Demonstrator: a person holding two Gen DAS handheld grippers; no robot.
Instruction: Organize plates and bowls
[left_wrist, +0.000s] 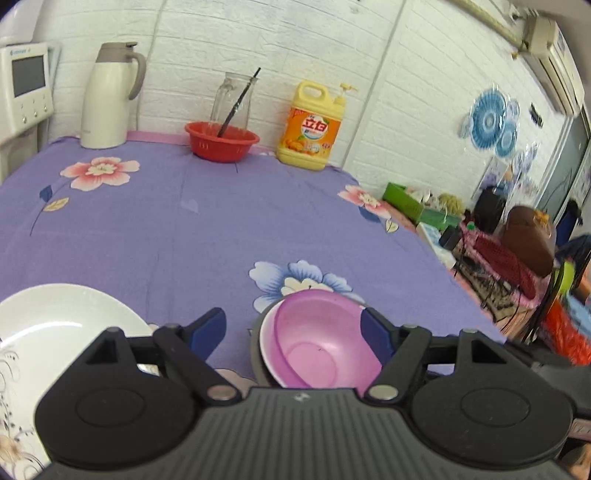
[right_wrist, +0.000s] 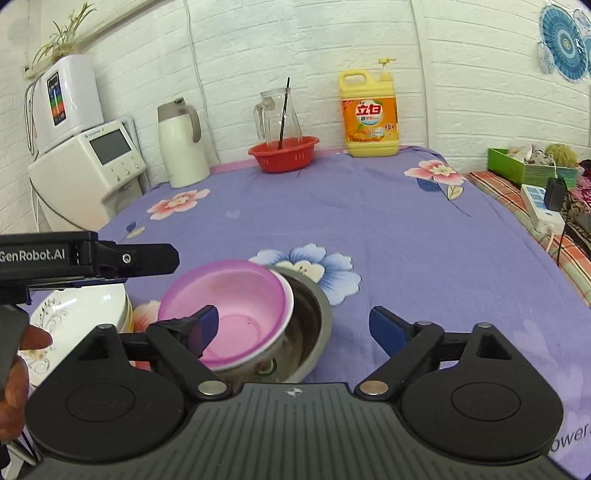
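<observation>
a pink bowl (right_wrist: 236, 314) sits tilted in a steel bowl (right_wrist: 314, 314); both hand-held grippers gape wide, empty.

White brick-pattern wall (right_wrist: 332, 37) across the top of both views, brightly and evenly lit. Purple flowered cloth over the counter (right_wrist: 369, 206) filling the middle; at upper left of the right wrist view, a white appliance (right_wrist: 107, 162) with a grey screen. Blue paper fan decorations (left_wrist: 489, 120) at upper right of the left wrist view, air conditioner (left_wrist: 554, 66) above, cluttered side furniture below.
</observation>
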